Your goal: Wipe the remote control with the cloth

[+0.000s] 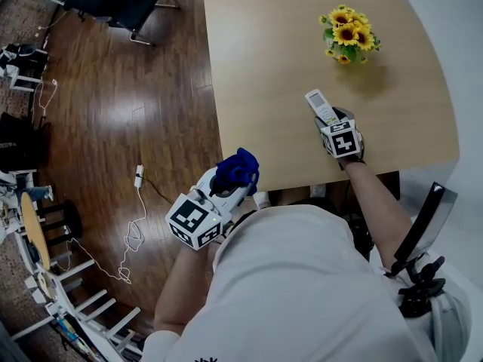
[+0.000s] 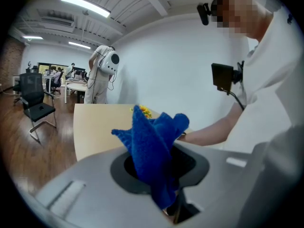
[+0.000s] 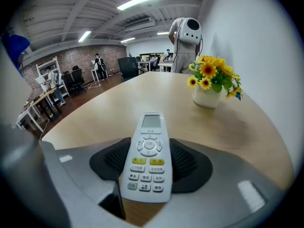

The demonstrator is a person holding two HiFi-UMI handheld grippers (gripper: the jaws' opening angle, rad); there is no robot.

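A white remote control with a small screen and rows of buttons sits between the jaws of my right gripper, which is shut on it above the wooden table, near its front edge. A bunched blue cloth sticks up out of my left gripper, which is shut on it. That gripper hangs off the table's front left corner, over the floor, to the left of the remote and apart from it.
A white pot of sunflowers stands at the table's far right. A white cable and plug lie on the wooden floor at the left. A black chair stands at the far left; a white robot figure stands beyond the table.
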